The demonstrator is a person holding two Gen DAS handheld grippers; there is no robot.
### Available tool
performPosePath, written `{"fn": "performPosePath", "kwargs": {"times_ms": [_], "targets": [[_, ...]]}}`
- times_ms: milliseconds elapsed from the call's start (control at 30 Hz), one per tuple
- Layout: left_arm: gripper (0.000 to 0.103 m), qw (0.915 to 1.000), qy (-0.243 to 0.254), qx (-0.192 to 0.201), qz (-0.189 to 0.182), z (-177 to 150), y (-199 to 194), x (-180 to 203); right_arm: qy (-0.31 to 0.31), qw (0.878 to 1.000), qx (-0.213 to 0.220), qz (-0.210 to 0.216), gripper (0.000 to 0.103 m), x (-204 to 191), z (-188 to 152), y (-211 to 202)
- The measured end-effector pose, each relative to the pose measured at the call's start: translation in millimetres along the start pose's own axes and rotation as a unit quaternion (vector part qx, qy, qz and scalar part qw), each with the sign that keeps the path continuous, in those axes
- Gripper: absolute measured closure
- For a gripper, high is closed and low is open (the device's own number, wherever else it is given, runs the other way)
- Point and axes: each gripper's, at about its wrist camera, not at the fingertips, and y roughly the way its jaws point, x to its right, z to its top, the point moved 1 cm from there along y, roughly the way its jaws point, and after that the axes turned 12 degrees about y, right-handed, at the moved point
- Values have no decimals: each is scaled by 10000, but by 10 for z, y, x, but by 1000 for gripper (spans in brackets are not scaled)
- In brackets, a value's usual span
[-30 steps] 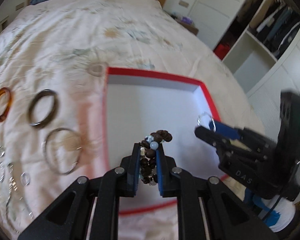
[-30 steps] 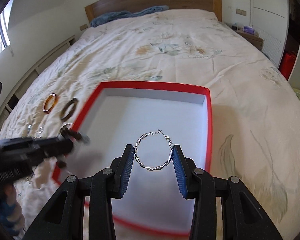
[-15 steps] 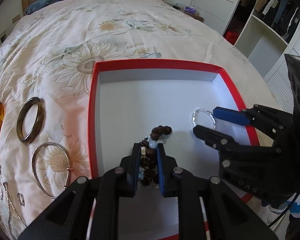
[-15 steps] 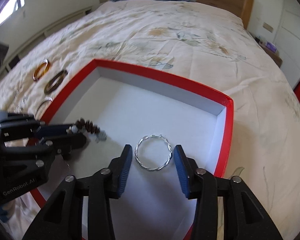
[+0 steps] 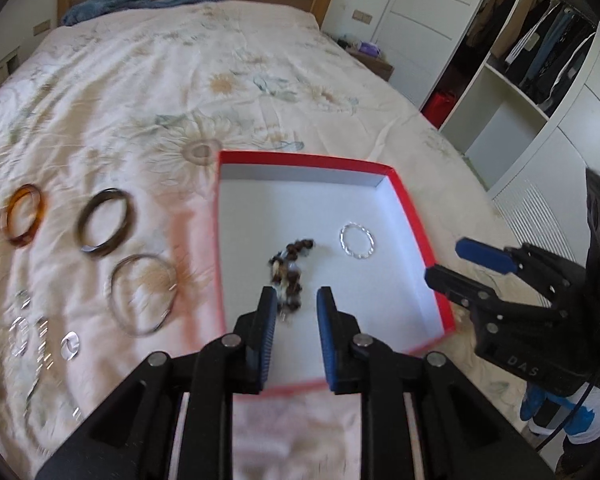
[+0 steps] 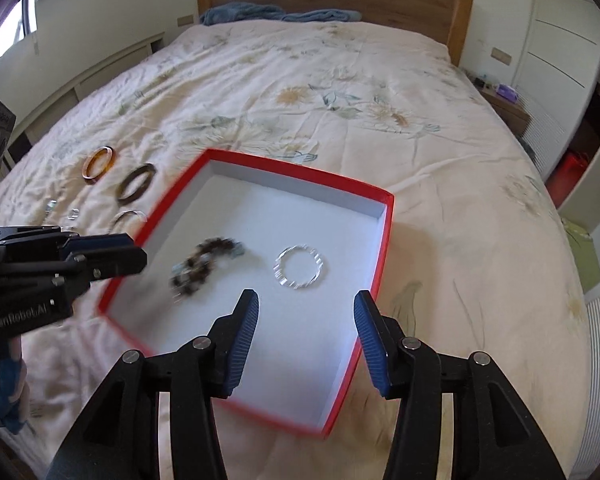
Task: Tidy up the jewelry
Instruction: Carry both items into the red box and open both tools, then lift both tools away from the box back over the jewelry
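Observation:
A red box point(image 5: 414, 216) point(image 6: 384, 248) with a white inside lies on the bed. In it lie a brown bead bracelet point(image 5: 290, 272) point(image 6: 204, 266) and a twisted silver hoop point(image 5: 357, 241) point(image 6: 300, 267). My left gripper point(image 5: 297, 300) point(image 6: 136, 252) is open and empty, just behind the beads. My right gripper point(image 6: 306, 304) point(image 5: 446, 264) is open and empty, above the box's near right side, behind the hoop. An amber bangle point(image 5: 22, 220) point(image 6: 98, 162), a dark bangle point(image 5: 105, 227) point(image 6: 136, 184) and a thin metal bangle point(image 5: 142, 294) point(image 6: 129, 216) lie left of the box.
Small silver earrings point(image 5: 20, 332) and a chain point(image 5: 36, 388) lie on the floral bedspread at far left. A wooden headboard point(image 6: 340, 0) with a blue blanket point(image 6: 276, 14) is at the back. An open wardrobe point(image 5: 540, 60) stands to the right.
My left gripper opened and let go of the bead bracelet, which now lies in the box. My right gripper opened wider, released the silver hoop. Both grippers pulled back.

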Motion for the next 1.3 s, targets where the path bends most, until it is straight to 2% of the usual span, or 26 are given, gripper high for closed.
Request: {"fn": "performPosePath", "kwargs": {"times_ms": [200, 433, 600, 767, 900, 1000, 1300], "targets": [[83, 9992, 62, 111, 382, -443, -704, -68, 133, 9996, 89, 213, 53, -402, -412, -561], [83, 9952, -276, 248, 901, -1128, -1506, -469, 217, 9972, 345, 631, 53, -930, -829, -1108], [83, 9877, -757, 422, 1303, -1621, -2083, -840, 174, 9944, 573, 871, 53, -1288, -1028, -1455], [83, 9772, -1015, 614, 1763, -1988, -2580, -1023, 106, 9926, 741, 961, 53, -1610, -1219, -1718], [82, 9707, -1151, 794, 1954, -2180, -2888, -1056, -9, 9914, 800, 1033, 53, -1862, -1383, -1897], [70, 9672, -1233, 941, 2009, -2261, -3049, -1050, -124, 9905, 870, 1062, 53, -1984, -1471, -2020], [70, 9571, -1231, 1285, 2286, -2446, -3429, -968, -260, 9856, 1132, 1229, 53, -2212, -1581, -2291]]}}
